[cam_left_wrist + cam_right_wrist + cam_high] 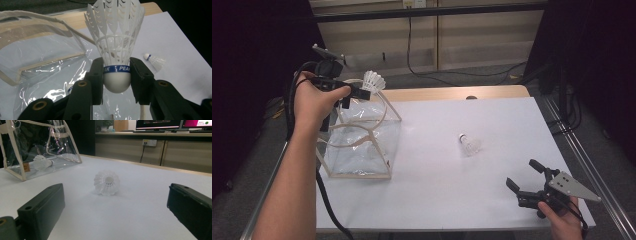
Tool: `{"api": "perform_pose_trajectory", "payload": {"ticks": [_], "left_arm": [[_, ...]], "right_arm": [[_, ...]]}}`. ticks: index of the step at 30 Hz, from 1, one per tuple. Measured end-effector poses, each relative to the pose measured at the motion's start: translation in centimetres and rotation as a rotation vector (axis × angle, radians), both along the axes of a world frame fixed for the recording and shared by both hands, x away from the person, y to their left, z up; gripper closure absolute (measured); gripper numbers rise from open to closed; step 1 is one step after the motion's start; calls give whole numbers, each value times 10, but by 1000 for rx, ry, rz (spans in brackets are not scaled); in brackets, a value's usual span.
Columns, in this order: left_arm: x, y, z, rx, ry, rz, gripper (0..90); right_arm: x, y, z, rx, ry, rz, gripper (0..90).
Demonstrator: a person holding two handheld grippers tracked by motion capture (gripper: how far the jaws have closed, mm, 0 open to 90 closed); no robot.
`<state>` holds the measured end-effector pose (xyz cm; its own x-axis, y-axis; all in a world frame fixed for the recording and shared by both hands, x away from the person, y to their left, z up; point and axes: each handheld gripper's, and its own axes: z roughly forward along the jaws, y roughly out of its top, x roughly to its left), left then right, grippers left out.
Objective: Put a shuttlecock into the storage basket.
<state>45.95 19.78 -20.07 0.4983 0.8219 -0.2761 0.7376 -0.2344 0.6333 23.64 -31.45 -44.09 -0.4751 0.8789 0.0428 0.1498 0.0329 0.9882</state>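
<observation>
My left gripper is raised over the open top of a clear plastic bag with cream trim, and it is shut on a white shuttlecock by its cork, just below the blue band. Another shuttlecock lies inside the bag. A further shuttlecock lies on its side on the white table, right of the bag. Near the table's front right corner my right gripper stands open, aimed at that loose shuttlecock from some distance.
The bag stands at the table's left edge, its mouth held open by stiff cream handles. Beyond the table's far wooden edge are a cable on the floor and low cabinets. Dark curtains flank both sides.
</observation>
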Motion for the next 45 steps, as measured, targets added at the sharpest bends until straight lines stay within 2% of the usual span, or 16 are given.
{"api": "perform_pose_trajectory", "payload": {"ticks": [3,19,37,45], "left_arm": [[1,2,0,5,4,-2,655],[6,17,-8,7,10,59,655],[9,29,-15,10,-2,122,654],[11,34,-20,23,0,135,655]], "right_arm": [[0,0,0,-1,0,0,11],[0,0,0,1,0,0,11],[0,0,0,-4,0,2,11],[0,0,0,-3,-2,0,11]]}}
